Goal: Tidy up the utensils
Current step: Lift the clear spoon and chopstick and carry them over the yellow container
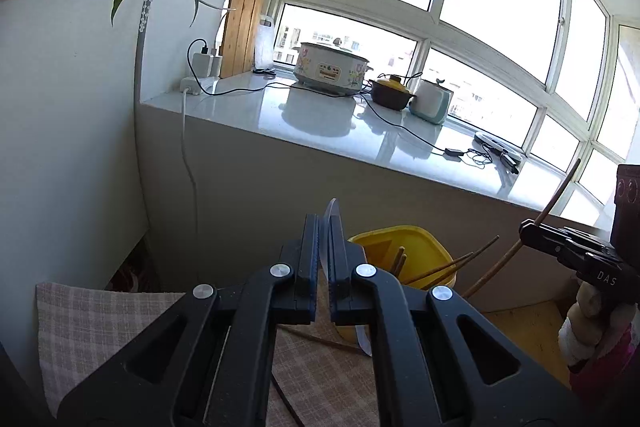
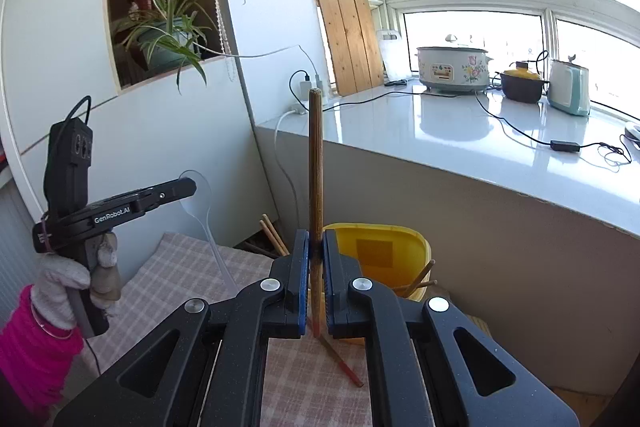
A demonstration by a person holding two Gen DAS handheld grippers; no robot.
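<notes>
In the left wrist view, the left gripper (image 1: pixel 325 247) pinched a clear plastic spoon (image 1: pixel 331 227), bowl upward, just near of the yellow bin (image 1: pixel 404 247) holding wooden chopsticks (image 1: pixel 440 269). The right gripper (image 1: pixel 532 227), far right, clamped a chopstick (image 1: pixel 560 193).

In the right wrist view, the right gripper (image 2: pixel 316 255) pinched that chopstick (image 2: pixel 315 167) upright before the bin (image 2: pixel 384 243). Another chopstick (image 2: pixel 344 367) lay on the checkered cloth (image 2: pixel 180 267).

Both wrist views face window counter (image 1: pixel 320 115), sharing yellow bin (image 2: pixel 380 251)
</notes>
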